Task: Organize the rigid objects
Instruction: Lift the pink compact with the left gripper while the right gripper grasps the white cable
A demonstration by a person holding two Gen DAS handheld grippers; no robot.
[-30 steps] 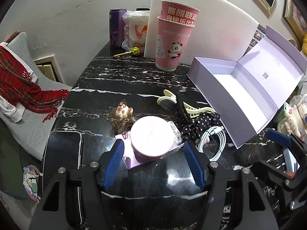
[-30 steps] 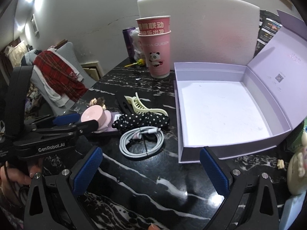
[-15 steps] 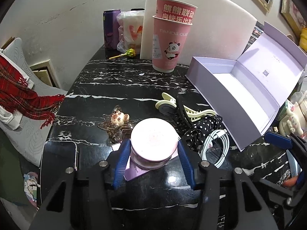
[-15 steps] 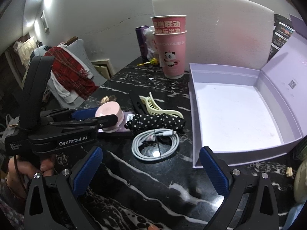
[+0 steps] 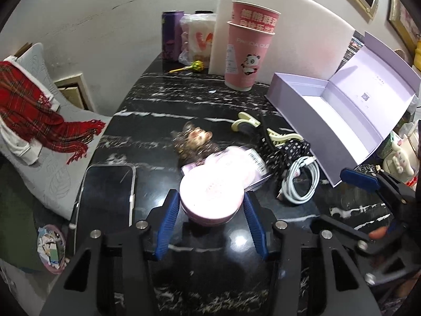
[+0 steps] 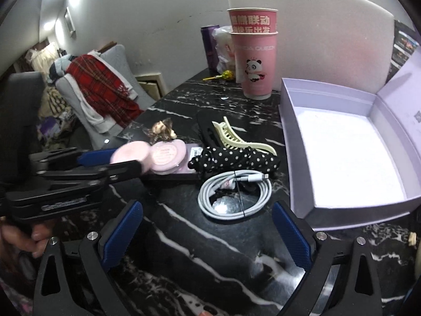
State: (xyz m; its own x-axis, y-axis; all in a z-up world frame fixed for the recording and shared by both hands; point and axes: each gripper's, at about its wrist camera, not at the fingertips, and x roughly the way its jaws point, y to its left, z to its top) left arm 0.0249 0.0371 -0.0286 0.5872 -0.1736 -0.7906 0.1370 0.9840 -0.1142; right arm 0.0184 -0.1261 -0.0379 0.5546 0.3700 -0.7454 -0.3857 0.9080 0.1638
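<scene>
My left gripper (image 5: 210, 205) is shut on a round pink jar (image 5: 210, 197) and holds it lifted off the black marble table (image 5: 163, 105); the jar shows blurred in the right wrist view (image 6: 130, 155). A second pink round piece (image 6: 165, 156) lies on a purple card (image 6: 192, 168). An open lilac box (image 6: 342, 152) stands at the right, its inside bare. My right gripper (image 6: 206, 237) is open and empty above the table's front, near a coiled white cable (image 6: 234, 194).
A polka-dot fabric roll (image 6: 236, 160), cream hair claw (image 6: 236, 138), small doll head (image 5: 194, 139), phone (image 5: 105, 192), stacked pink cups (image 5: 247, 50), purple can (image 5: 171, 36), lollipop (image 5: 196, 65) and white foam board (image 5: 302, 31) are on the table. A chair with red scarf (image 5: 34, 115) stands left.
My left gripper closed on the pink jar, then lifted it and drew it back toward me. My right gripper moved a little closer to the cable and stayed open.
</scene>
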